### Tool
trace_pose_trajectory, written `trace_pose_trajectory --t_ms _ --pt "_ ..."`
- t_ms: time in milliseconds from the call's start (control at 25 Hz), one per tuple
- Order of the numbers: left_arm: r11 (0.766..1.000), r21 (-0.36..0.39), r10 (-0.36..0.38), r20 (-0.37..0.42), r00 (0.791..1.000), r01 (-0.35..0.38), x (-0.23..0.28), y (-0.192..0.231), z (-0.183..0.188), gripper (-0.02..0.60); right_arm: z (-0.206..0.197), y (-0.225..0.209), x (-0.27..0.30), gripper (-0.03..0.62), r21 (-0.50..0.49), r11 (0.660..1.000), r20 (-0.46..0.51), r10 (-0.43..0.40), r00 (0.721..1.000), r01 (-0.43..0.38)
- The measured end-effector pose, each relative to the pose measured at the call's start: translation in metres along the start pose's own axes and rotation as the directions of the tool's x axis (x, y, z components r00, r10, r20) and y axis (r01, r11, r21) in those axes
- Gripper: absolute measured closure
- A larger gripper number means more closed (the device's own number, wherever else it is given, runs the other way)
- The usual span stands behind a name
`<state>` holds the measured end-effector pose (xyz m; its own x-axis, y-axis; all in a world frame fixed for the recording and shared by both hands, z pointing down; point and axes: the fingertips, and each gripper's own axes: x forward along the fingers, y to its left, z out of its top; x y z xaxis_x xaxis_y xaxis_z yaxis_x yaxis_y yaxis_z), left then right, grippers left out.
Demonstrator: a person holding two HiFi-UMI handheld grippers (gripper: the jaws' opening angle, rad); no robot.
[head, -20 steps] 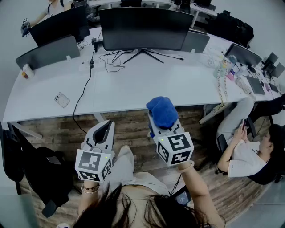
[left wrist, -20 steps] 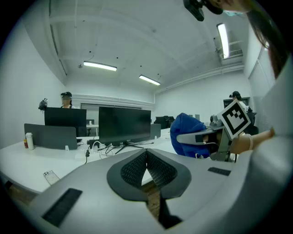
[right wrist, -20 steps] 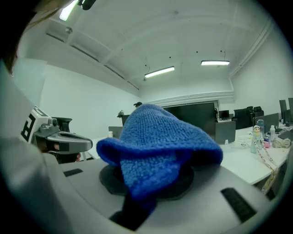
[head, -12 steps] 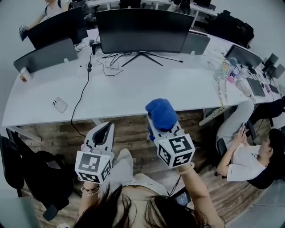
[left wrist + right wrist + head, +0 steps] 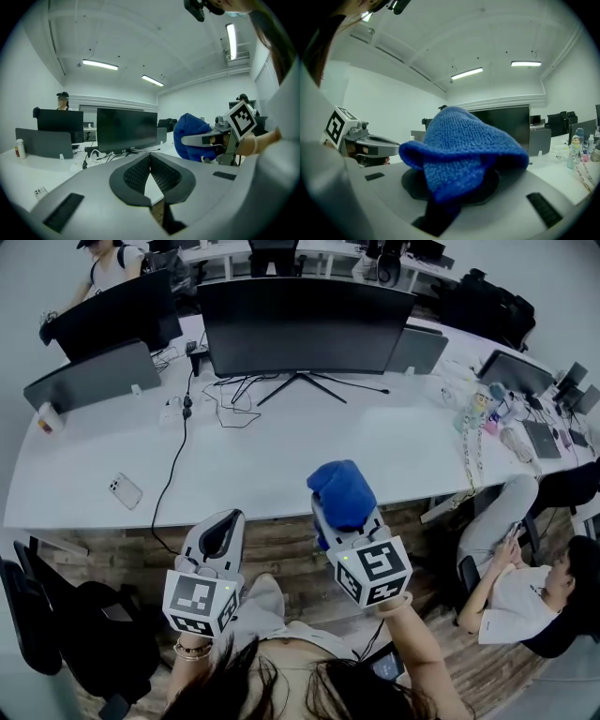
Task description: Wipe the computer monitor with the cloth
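Blue fluffy cloth (image 5: 341, 491) sits bunched in the pinch of the right tool (image 5: 343, 514), over the near edge of the white counter (image 5: 281, 446), well apart from the wide black monitor (image 5: 305, 315). The left tool (image 5: 222, 529) is pressed together, empty.

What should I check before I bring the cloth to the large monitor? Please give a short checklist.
1. Blue cloth held by the right claw: ok, its jaws are shut on it.
2. Left claw free: ok, jaws together, nothing between them.
3. Cloth on the large monitor: not ok, the cloth hangs above the near edge of the white desk; the monitor stands at the far side.
4. Way across the desk: ok, only cables lie near the monitor's stand.
5. Where the screen is dirty: cannot tell.
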<state>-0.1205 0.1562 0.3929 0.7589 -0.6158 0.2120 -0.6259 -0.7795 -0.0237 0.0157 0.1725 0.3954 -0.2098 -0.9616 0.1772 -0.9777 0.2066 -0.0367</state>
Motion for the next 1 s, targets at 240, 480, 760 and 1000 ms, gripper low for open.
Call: trace_pose_trajectory --t_ms 240,480,760,1000 --pt "1.000 -0.012 0.022 0.015 1.000 -0.022 0.023 0.035 0.011 0.572 0.018 -0.012 0.037 0.494 0.036 0.999 0.024 -0.006 1.000 0.005" --pt "1.000 -0.010 -0.014 0.027 1.000 0.015 0.045 0.066 0.017 0.572 0.026 -0.016 0.078 0.496 0.088 0.996 0.015 -0.013 1.000 0.012" --pt "0.999 -0.008 -0.039 0.023 0.999 0.039 0.063 0.100 0.019 0.572 0.033 -0.015 0.116 0.496 0.093 0.995 0.015 -0.047 0.999 0.045" --pt "0.999 -0.020 -0.030 0.014 0.999 0.030 0.070 0.121 0.020 0.572 0.040 -0.016 0.132 0.494 0.053 0.997 0.020 -0.051 0.998 0.050"
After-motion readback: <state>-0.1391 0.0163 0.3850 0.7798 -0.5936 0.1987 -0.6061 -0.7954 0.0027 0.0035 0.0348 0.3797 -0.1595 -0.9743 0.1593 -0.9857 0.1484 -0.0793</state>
